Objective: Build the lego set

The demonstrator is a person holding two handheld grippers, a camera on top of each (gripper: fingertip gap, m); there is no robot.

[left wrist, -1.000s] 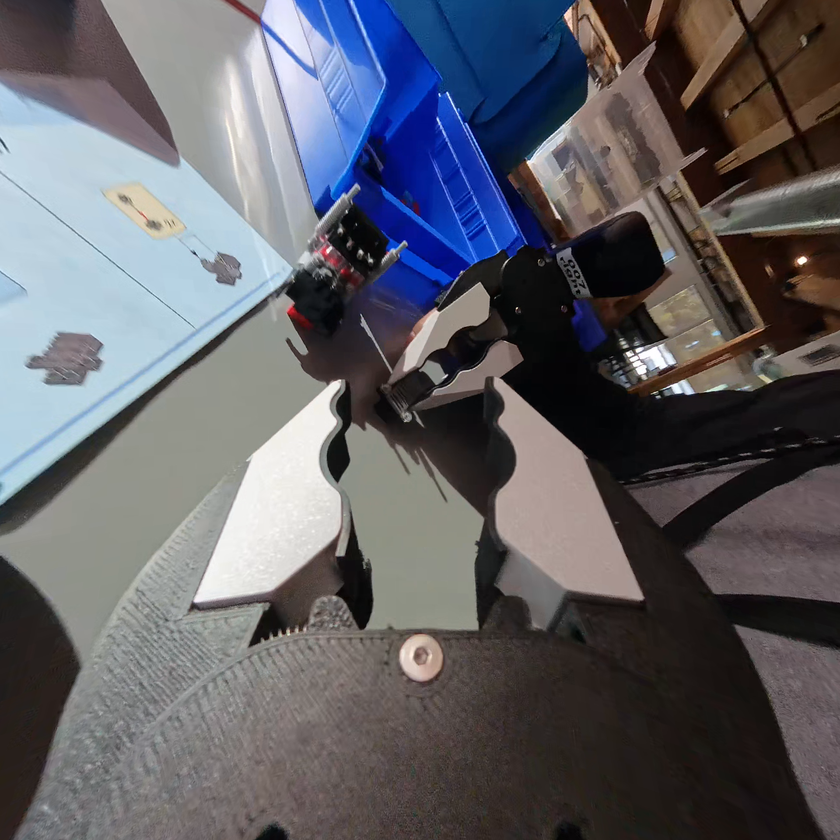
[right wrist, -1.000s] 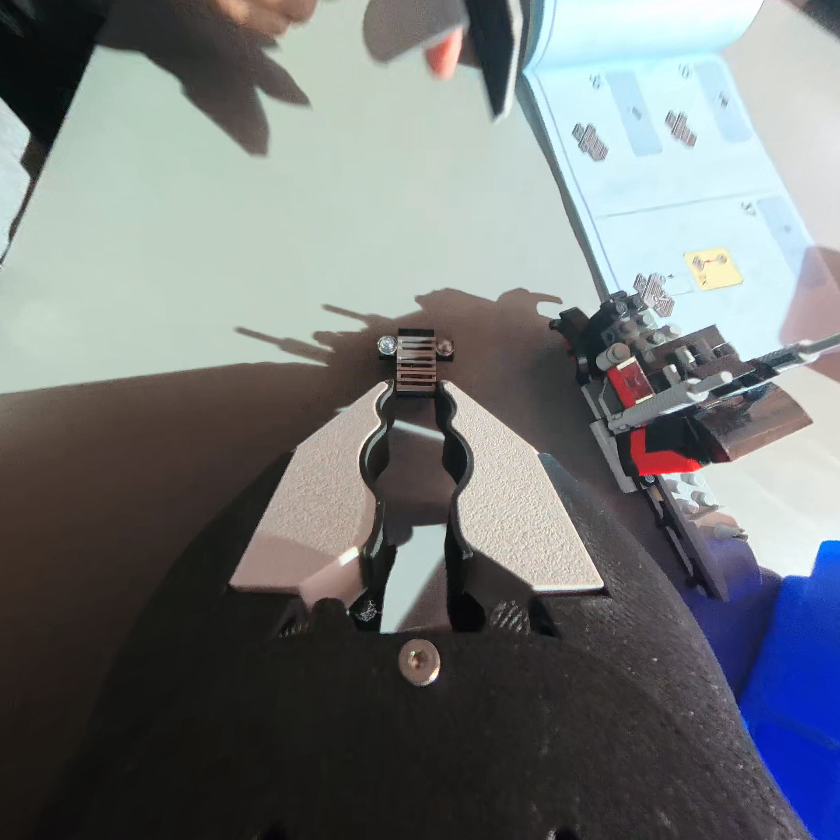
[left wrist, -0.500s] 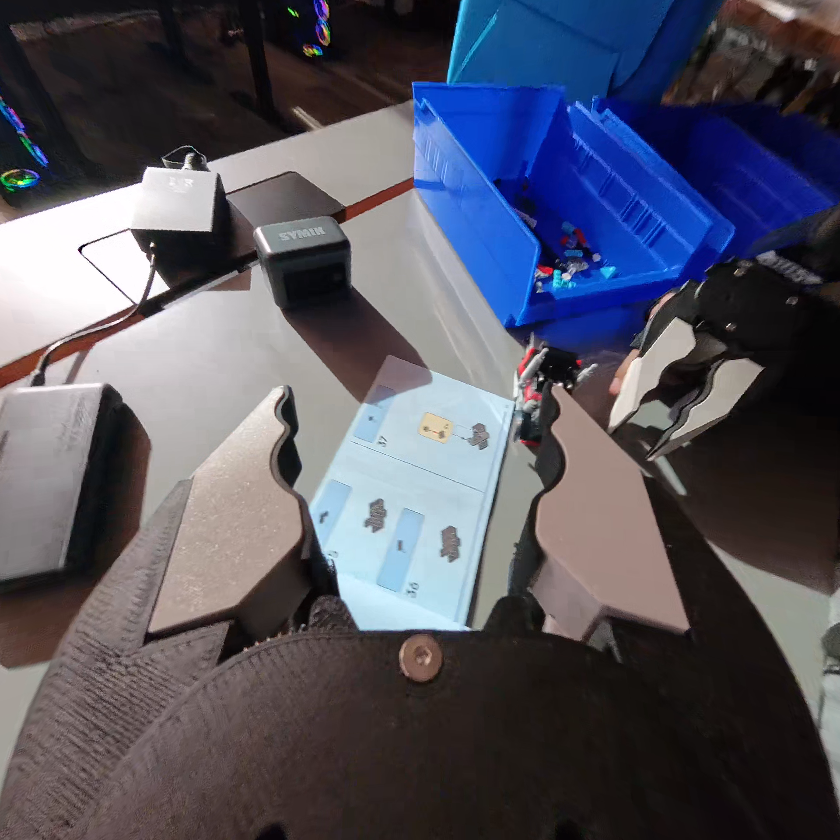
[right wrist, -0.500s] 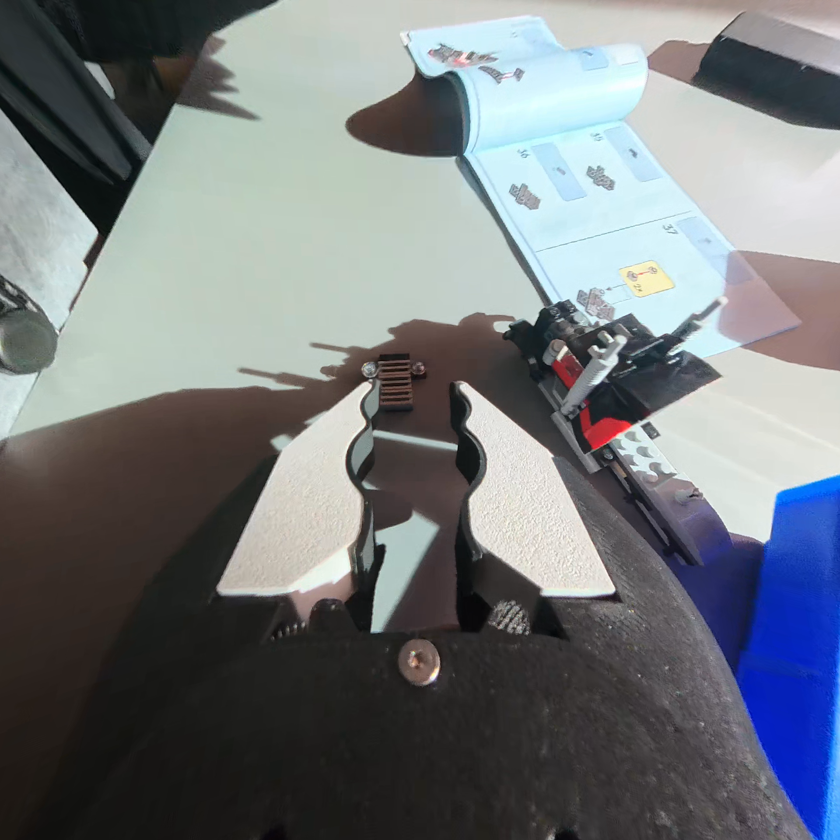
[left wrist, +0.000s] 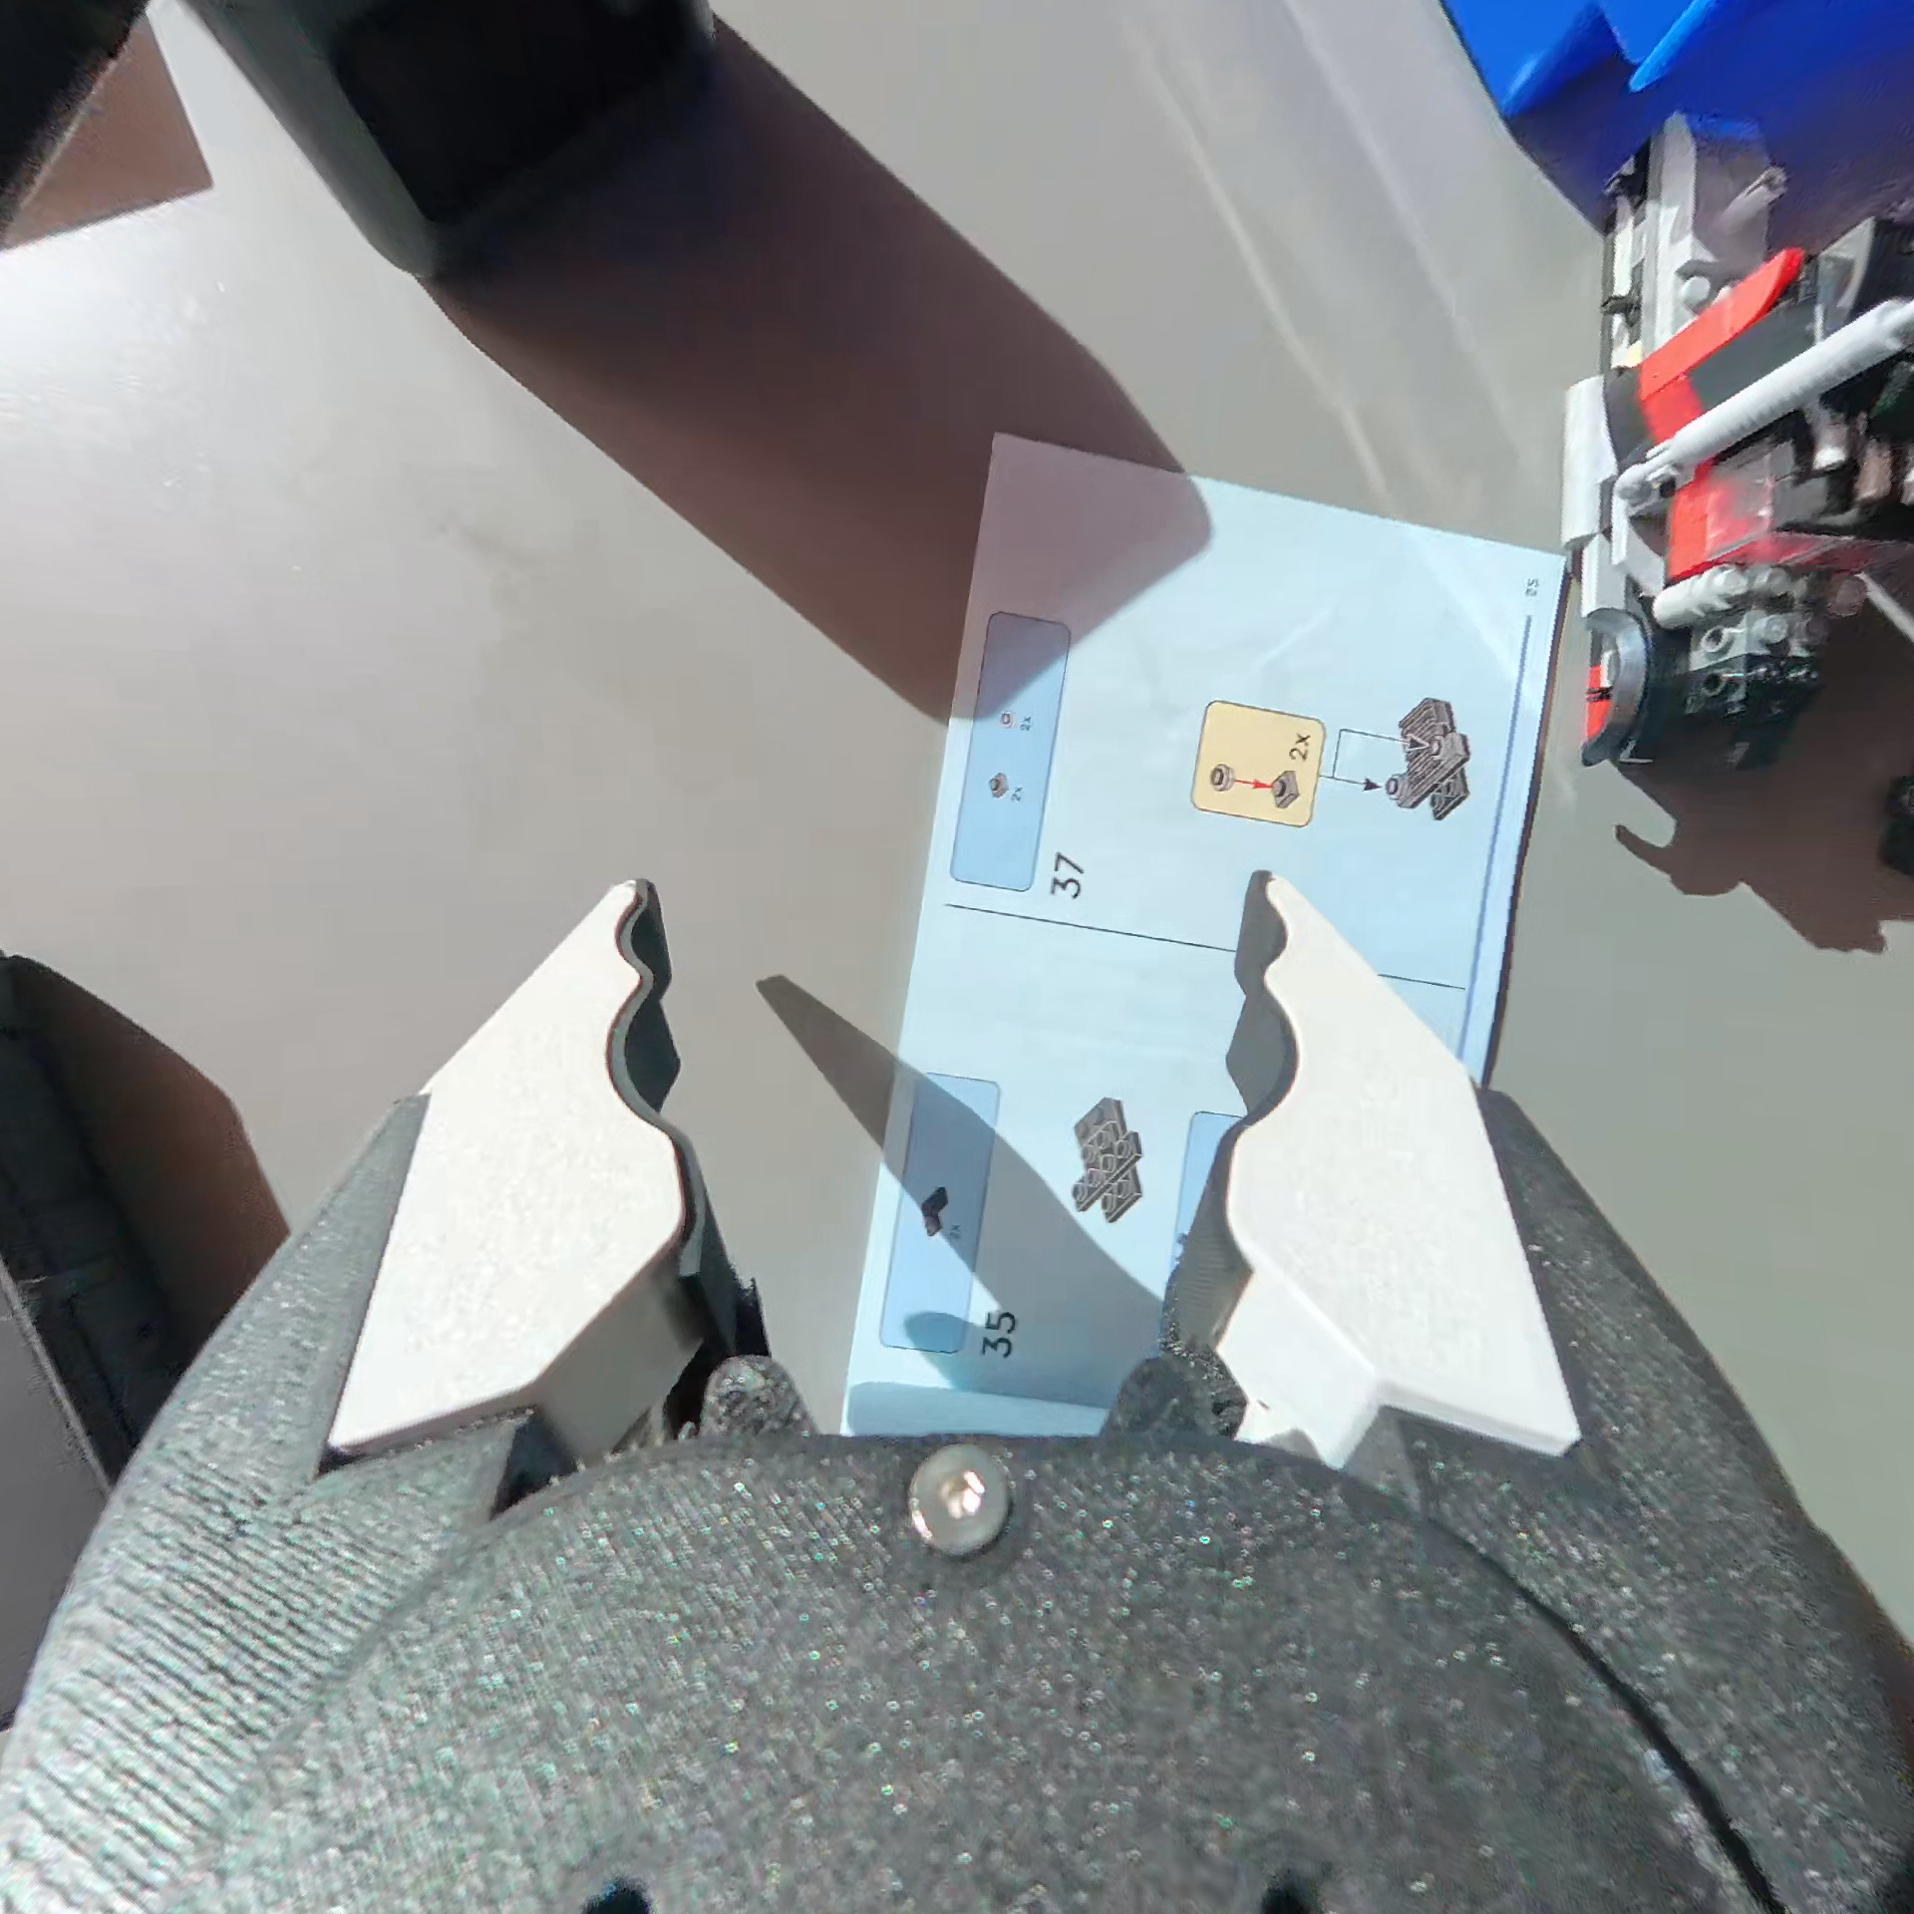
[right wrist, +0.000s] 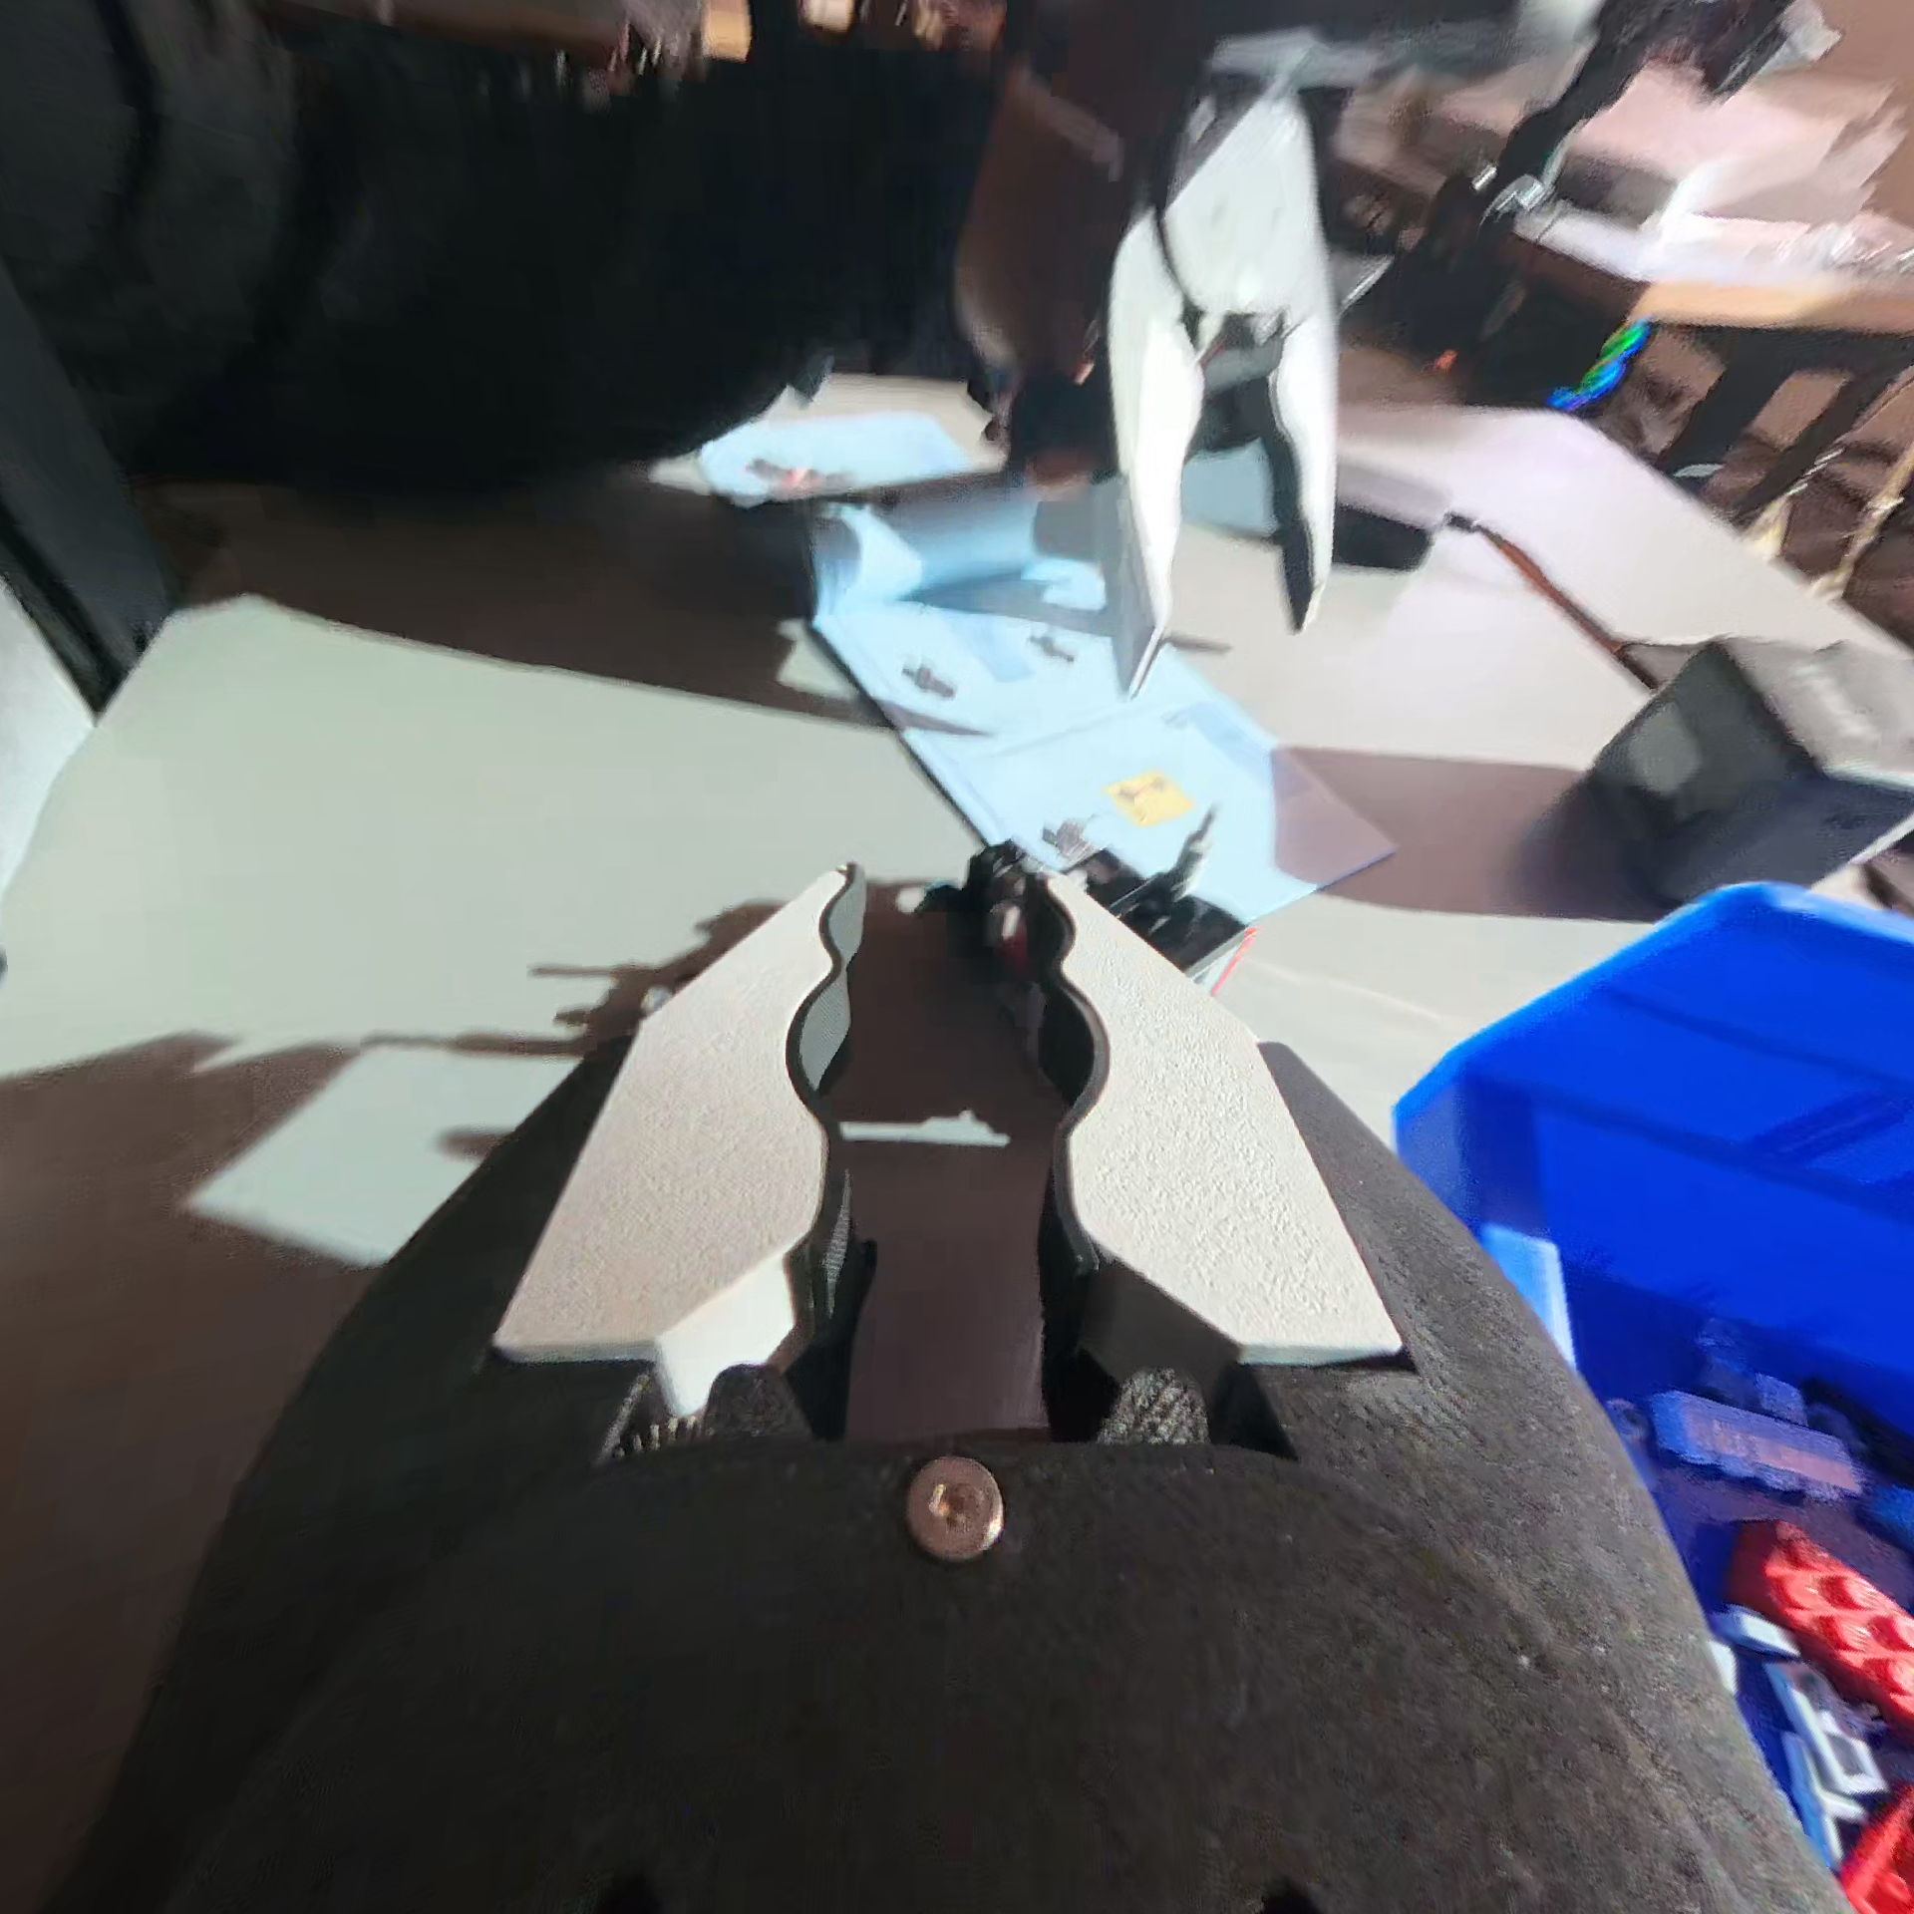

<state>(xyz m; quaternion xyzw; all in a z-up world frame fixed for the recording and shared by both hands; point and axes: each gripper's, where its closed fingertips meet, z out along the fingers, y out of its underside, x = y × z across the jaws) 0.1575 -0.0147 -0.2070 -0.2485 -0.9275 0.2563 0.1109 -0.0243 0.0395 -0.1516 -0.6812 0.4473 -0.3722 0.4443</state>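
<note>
Currently both grippers hold nothing. Left gripper (left wrist: 948, 880) hangs over the instruction booklet (left wrist: 1222, 829), jaws spread wide, empty, page lying flat between and beyond them toward 12 o'clock. Half-built lego model (left wrist: 1750, 497), red/black/grey with light bars, sits at 2 o'clock in the left wrist view, just off the booklet's far edge, next to the blue parts bin (left wrist: 1699, 62) at 1 o'clock. Right gripper (right wrist: 953, 880) is released too, jaws moderately apart, nothing between them; the model (right wrist: 1098, 911) shows right past its tips at 12, partly hidden by the right-hand jaw. Bin (right wrist: 1699, 1119) at 3–4 o'clock with loose red and blue bricks inside. Right wrist view is motion-blurred, and the small piece on the table can't be made out there. Left gripper (right wrist: 1222, 342) visible at 1 o'clock above the booklet (right wrist: 1088, 725). Black box (right wrist: 1740, 766) on the table (right wrist: 414, 787) at 2 o'clock. Risks, judged: right jaw is close to the model, so a fast sweep could clip the thin bars and knock parts loose or shove the model into the bin; left jaws lowered could crease or drag the page; hard shadows may hide small dark pieces.
</note>
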